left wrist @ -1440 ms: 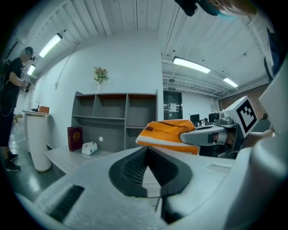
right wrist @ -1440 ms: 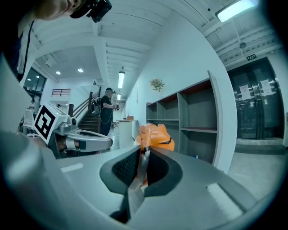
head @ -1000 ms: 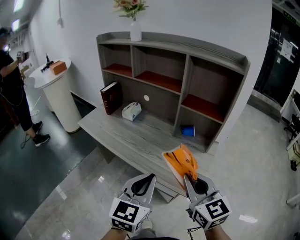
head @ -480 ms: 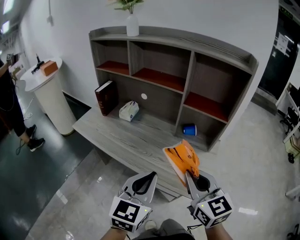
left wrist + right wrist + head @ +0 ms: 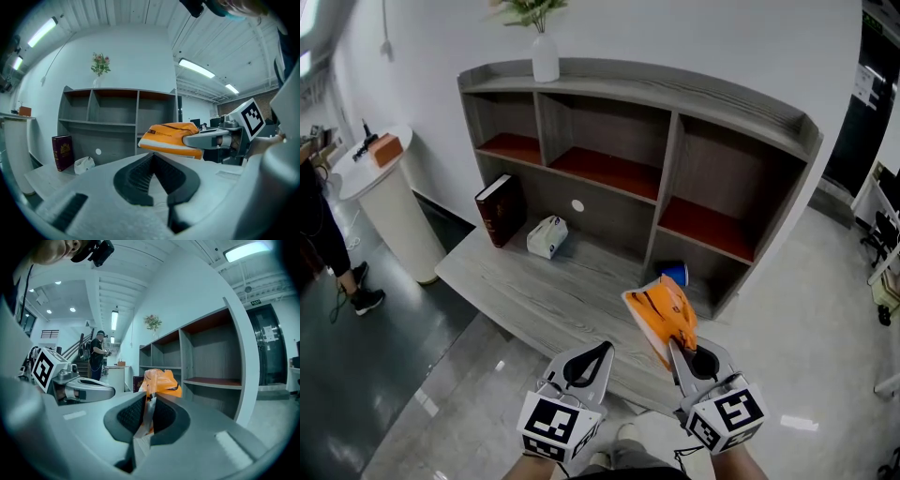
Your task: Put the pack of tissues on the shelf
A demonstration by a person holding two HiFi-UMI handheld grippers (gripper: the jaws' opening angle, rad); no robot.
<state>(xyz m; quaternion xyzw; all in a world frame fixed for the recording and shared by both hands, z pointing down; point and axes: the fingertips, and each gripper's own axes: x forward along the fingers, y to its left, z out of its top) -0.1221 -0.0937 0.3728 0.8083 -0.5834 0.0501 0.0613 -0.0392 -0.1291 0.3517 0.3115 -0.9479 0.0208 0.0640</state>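
The orange pack of tissues (image 5: 660, 312) hangs in front of the grey shelf unit (image 5: 675, 169), above the front edge of the grey desk (image 5: 525, 295). My right gripper (image 5: 678, 349) is shut on the pack's near end. In the right gripper view the thin edge of the pack (image 5: 161, 380) is pinched between the jaws of that gripper (image 5: 149, 405). My left gripper (image 5: 602, 351) hovers beside it on the left, shut and empty. In the left gripper view the pack (image 5: 171, 136) shows past the closed jaws of the left gripper (image 5: 153, 154).
On the desk under the shelves stand a dark red book (image 5: 497, 208), a white tissue box (image 5: 546, 236) and a blue cup (image 5: 675, 275). A vase of flowers (image 5: 545, 58) tops the shelf unit. A white pedestal (image 5: 389, 211) and a person (image 5: 321, 234) are at the left.
The shelf and desk have slid left and slightly nearer in the head view. Both grippers keep their places, the right one still gripping the pack.
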